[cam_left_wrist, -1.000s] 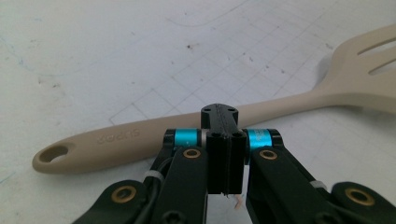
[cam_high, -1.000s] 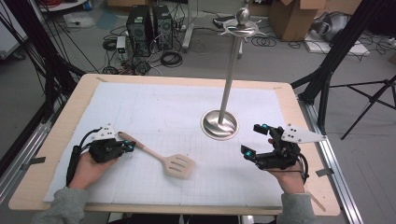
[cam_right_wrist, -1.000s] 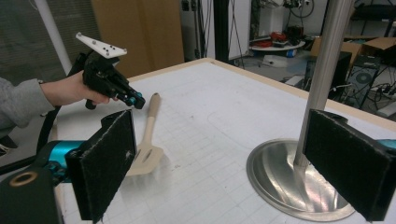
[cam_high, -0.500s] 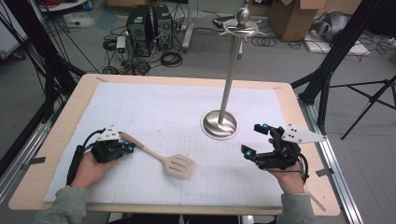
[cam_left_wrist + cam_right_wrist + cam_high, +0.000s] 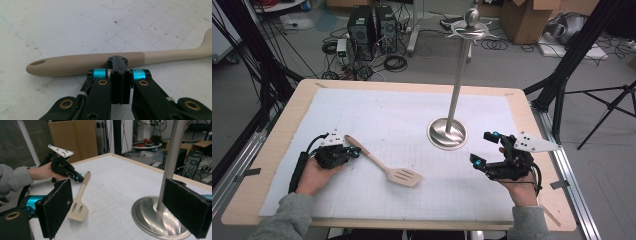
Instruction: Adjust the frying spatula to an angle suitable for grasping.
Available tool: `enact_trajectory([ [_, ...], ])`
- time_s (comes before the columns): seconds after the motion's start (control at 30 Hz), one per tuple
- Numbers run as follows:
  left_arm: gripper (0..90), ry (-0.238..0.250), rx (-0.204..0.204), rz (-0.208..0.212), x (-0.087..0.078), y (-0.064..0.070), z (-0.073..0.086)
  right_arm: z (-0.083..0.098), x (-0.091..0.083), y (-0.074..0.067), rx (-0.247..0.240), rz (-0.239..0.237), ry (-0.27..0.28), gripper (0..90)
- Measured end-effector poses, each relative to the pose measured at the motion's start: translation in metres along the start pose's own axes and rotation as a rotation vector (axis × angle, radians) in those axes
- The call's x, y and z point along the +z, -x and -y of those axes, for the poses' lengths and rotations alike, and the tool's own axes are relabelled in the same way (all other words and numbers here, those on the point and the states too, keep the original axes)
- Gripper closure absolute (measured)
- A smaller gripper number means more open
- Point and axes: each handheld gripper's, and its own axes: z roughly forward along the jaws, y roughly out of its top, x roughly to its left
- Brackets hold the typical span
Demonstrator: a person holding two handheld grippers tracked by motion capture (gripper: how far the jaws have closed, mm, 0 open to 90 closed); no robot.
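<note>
We see a wide desk (image 5: 272,150) with a pale wooden rim, taking up the middle of the high view, and a white gridded sheet (image 5: 387,120) covers most of its top. Right of centre in that view a tall metal stand (image 5: 457,85) rises from a round shiny base, its pole reaching to the top edge of the frame; in the right gripper view the same pole stands at the right, just behind one of the pads.

Lower left of centre in the high view lies a beige spatula (image 5: 384,164), flat on the sheet, its handle pointing to the upper left and its slotted blade to the lower right. In the left gripper view its handle runs across the middle of the frame, the end with the hanging hole at the left.

At the lower left of the high view we find the left claw (image 5: 351,152), held in a hand with a grey sleeve. Its jaws are closed together, empty, with their tips right at the spatula's handle; we cannot tell whether they touch it.

At the lower right the right claw (image 5: 484,149) rests just above the sheet, near the stand's base. Its jaws stand wide apart with nothing between them.
</note>
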Motion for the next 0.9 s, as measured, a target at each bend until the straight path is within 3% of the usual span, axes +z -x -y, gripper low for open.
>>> enact_trajectory([
  [0.1, 89.9, -0.001, 0.02, -0.005, 0.005, -0.001, -0.004, 0.0, 0.003, 0.001, 0.005, -0.008, -0.007, 8.4],
  [0.33, 89.9, -0.006, 0.024, 0.002, 0.014, -0.004, -0.011, 0.0, 0.008, 0.001, -0.005, -0.029, -0.017, 8.4],
  [0.6, 90.0, -0.002, 0.026, 0.011, 0.032, -0.002, -0.023, 0.001, 0.006, 0.001, -0.001, -0.022, -0.019, 8.4],
  [0.8, 90.0, -0.003, 0.016, 0.013, 0.037, -0.002, -0.027, 0.002, 0.006, 0.0, -0.002, -0.03, -0.03, 8.4],
  [0.9, 89.9, 0.0, -0.02, 0.01, 0.033, -0.002, -0.028, 0.001, 0.006, 0.0, -0.006, -0.033, -0.025, 8.4],
])
